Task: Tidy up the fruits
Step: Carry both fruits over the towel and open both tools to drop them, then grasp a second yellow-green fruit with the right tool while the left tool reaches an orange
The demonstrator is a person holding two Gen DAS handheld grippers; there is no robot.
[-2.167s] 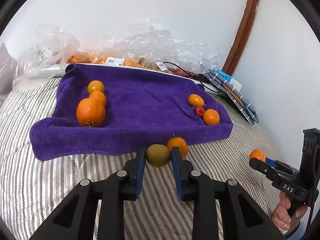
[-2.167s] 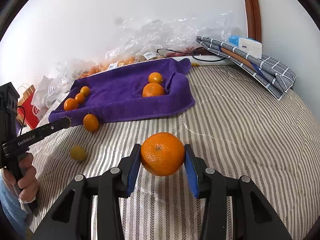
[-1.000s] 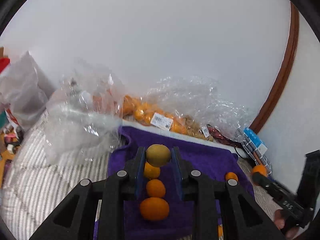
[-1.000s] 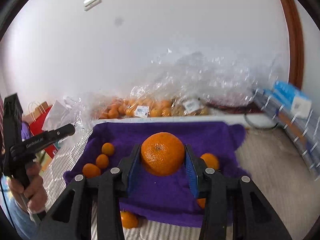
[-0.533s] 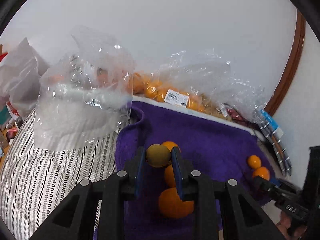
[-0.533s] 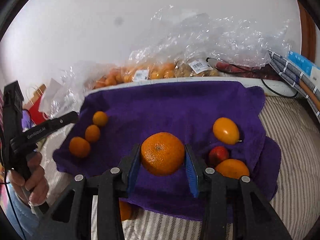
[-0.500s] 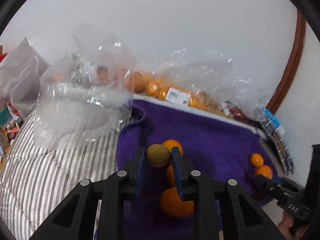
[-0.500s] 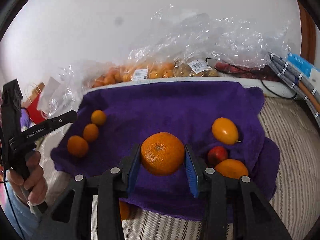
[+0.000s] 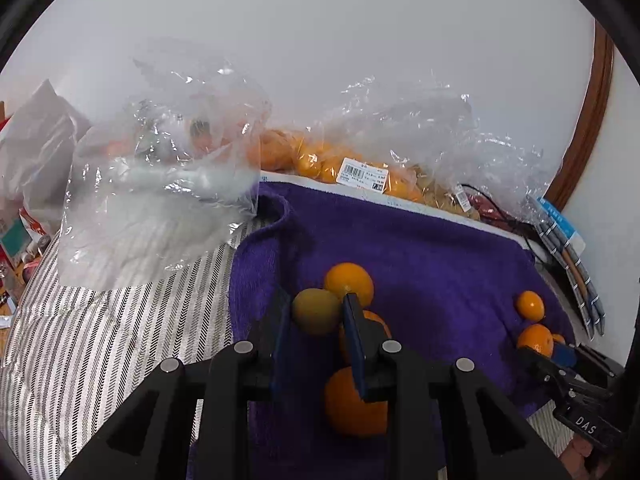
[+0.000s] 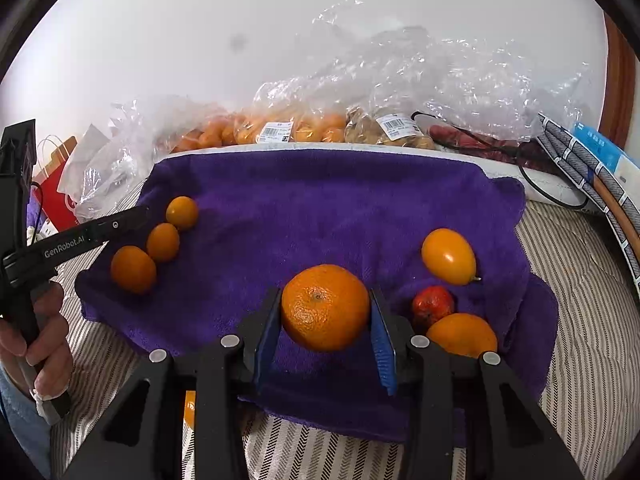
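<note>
My left gripper (image 9: 316, 312) is shut on a small yellow-green fruit (image 9: 316, 311), held above the left side of the purple towel (image 9: 432, 256), just over a row of three oranges (image 9: 349, 280). My right gripper (image 10: 325, 309) is shut on a large orange (image 10: 325, 307), held over the towel's (image 10: 320, 208) front middle. To its right lie a yellow oval fruit (image 10: 449, 256), a small red fruit (image 10: 433, 307) and an orange (image 10: 462, 334). The three oranges (image 10: 162, 242) lie at the left. The left gripper's finger (image 10: 96, 232) shows beside them.
Clear plastic bags of oranges (image 10: 288, 128) line the wall behind the towel. An empty clear bag (image 9: 160, 184) lies left of the towel on the striped bedding (image 9: 100, 320). Folded grey cloth and a blue box (image 10: 592, 160) sit at right. One orange (image 10: 189, 408) lies off the towel's front edge.
Both grippers have come a little lower and closer to the towel with their fruits still held. The left one now sits just over the row of oranges.
</note>
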